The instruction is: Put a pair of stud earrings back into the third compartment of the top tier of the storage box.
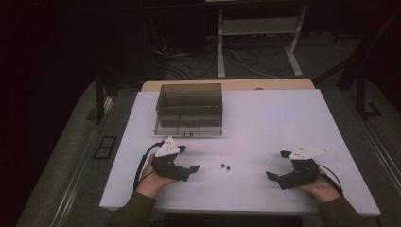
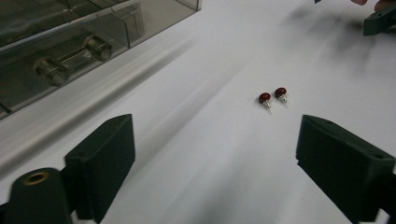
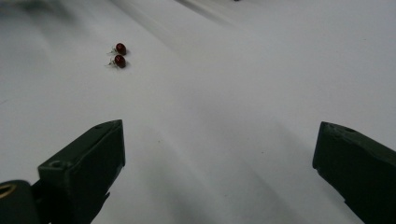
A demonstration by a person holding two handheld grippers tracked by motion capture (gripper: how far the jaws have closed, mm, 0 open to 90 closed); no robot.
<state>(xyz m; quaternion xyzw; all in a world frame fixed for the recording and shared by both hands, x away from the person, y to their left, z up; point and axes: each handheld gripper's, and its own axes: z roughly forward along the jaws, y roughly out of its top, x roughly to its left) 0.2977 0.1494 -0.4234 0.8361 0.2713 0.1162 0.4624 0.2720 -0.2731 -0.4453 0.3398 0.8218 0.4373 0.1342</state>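
The flat white tabletop (image 1: pixel 265 123) stands in a dim room with a grey floor (image 1: pixel 71 156) and loose cables (image 1: pixel 189 59) behind it. Two small dark-red round-headed pins (image 1: pixel 225 166) lie side by side near the front edge, between the grippers, touching neither. Left gripper (image 1: pixel 188 161): jaws wide, empty. Right gripper (image 1: pixel 276 165): jaws wide, empty. A smoky transparent plastic compartment box (image 1: pixel 189 109) sits farther back.

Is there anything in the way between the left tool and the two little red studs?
Nothing visible. The left tool stands open and empty, with bare white table between it and the two red studs, which lie side by side. The clear box sits off to one side.
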